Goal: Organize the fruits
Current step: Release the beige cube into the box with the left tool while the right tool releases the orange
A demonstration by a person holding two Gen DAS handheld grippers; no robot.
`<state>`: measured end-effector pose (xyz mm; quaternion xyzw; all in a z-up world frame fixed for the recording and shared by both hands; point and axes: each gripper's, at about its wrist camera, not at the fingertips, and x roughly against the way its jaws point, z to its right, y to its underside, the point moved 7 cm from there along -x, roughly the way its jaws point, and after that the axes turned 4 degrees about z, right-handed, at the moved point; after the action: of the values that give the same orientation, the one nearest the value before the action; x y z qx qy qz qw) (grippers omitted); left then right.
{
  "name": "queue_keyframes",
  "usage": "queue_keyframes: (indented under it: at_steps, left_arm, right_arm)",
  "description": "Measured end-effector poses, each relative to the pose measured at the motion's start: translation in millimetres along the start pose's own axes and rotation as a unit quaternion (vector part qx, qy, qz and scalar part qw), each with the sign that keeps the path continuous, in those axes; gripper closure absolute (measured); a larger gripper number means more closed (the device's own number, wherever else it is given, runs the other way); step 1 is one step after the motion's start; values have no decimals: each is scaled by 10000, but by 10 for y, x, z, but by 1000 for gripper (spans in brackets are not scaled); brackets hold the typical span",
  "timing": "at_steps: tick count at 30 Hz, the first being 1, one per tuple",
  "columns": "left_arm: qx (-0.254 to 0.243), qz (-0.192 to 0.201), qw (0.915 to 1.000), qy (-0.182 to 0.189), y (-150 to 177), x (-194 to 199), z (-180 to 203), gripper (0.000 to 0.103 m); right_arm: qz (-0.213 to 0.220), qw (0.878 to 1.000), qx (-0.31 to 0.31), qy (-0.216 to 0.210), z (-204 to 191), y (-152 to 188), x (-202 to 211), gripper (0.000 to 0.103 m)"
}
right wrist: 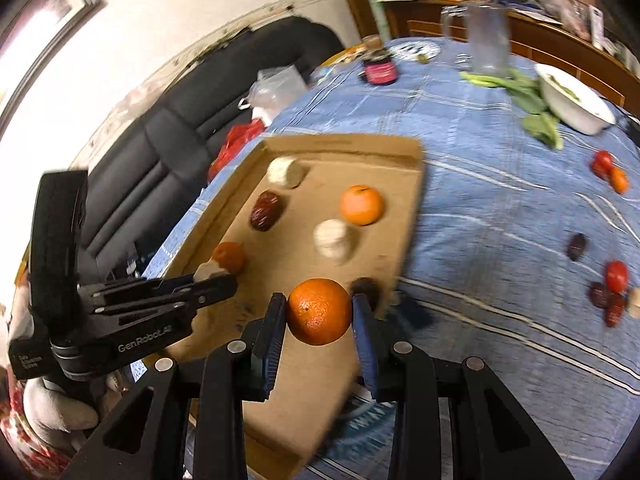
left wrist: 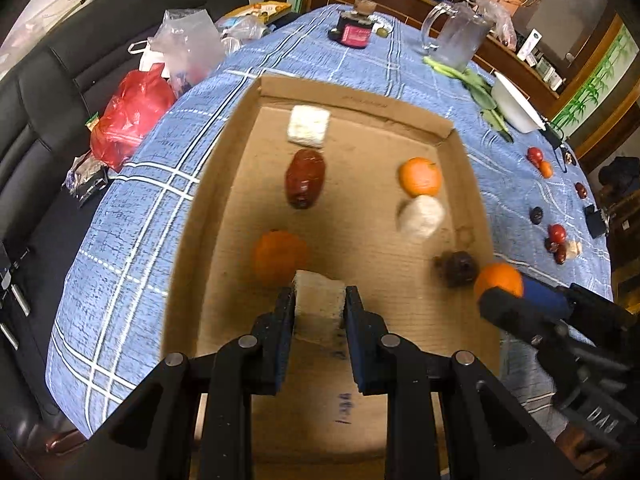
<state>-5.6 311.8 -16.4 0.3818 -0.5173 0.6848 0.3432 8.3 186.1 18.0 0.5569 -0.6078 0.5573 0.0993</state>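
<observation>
Left hand-held gripper (left wrist: 319, 306) pinching a pale cube (left wrist: 319, 302) above the cardboard tray (left wrist: 360, 98), just beside a tangerine (left wrist: 279, 256) lying there. Right hand-held gripper (right wrist: 319, 312) clamping another tangerine (right wrist: 319, 311) over the tray's near edge. Risks: bumping neighbours, rolling off onto the counter (right wrist: 480, 200).

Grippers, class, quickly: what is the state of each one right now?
Left gripper: closed on a pale cube.
Right gripper: closed on an orange.
</observation>
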Motion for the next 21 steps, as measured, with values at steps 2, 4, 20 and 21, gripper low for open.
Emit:
queue_keyframes:
  at_steps: [2,4,20,21]
  left_arm:
    - [8,-73,10000,36,-5,-52,-57,79]
    - [-9,-112,9999,68,-19,-80,-99,79]
    - [81,129,9995,266,-218,149,-159,60]
    - [111,166,9994,276,-233,180,-157,60]
  right_arm:
    - [-78,10000,45,39,-60,22,-110,66]
    - [-158,9998,63,109,-87,50,-211,66]
    - [-324,9990,-125,272,-125,31,-514,66]
    - [-289,9991,-126,270,-122,27,-483,65]
